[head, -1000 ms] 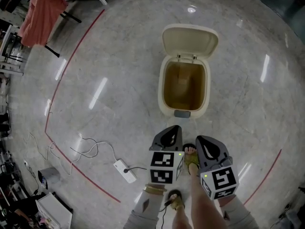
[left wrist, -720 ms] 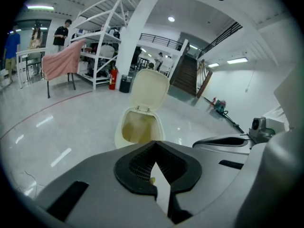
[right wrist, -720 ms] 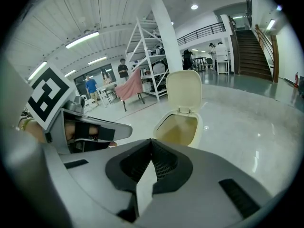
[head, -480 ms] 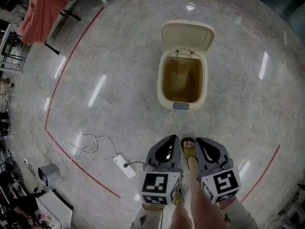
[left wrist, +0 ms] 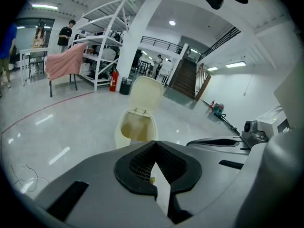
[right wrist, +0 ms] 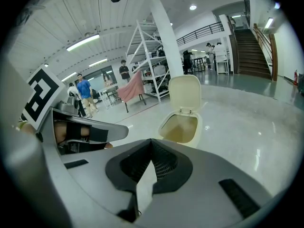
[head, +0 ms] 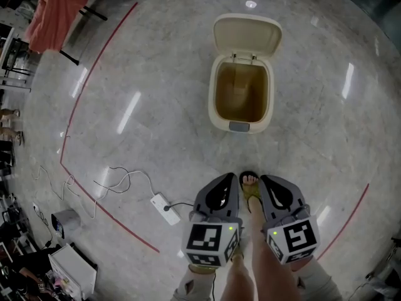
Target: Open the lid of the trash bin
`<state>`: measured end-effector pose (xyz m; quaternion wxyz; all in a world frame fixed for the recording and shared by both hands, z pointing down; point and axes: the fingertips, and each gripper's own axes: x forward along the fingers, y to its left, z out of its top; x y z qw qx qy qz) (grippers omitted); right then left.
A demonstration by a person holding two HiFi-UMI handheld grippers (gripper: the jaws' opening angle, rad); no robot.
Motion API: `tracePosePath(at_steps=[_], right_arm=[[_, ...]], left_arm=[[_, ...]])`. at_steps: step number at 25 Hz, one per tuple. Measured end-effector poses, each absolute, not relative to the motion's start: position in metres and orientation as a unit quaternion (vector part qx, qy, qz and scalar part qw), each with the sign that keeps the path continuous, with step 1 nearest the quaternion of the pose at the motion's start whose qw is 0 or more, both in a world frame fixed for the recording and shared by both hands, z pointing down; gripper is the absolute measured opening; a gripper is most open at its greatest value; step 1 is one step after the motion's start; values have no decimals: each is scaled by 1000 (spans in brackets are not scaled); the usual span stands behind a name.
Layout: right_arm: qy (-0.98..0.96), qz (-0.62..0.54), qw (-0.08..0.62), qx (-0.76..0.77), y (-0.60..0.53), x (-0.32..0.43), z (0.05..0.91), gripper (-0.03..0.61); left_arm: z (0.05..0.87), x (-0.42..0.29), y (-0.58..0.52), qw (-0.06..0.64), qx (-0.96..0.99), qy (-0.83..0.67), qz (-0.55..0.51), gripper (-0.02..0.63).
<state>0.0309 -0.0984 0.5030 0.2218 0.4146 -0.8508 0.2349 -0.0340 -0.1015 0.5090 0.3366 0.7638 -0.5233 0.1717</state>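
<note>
Since the lid stands upright at the far rim of the bin, the opening step reads as done.

- Bin: cream, on the floor, well ahead of the person's foot.
- Left gripper: jaws together, nothing held, low by the body.
- Right gripper: likewise closed and empty, just beside the left.
- Contact: neither touches the bin.
- Next move, as judged: only a check that the lid rests back unaided; no grasp called for.

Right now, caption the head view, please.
Trash bin with lid open; left gripper and right gripper shut, short of it.
</note>
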Motion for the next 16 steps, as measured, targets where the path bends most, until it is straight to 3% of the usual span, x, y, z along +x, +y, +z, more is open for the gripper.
tracePosePath(at_steps=[16], right_arm=[[-847,242,221,418,-95,32,500,-2]], left_arm=[[507,-35,-98,338,760,-528,169,5]])
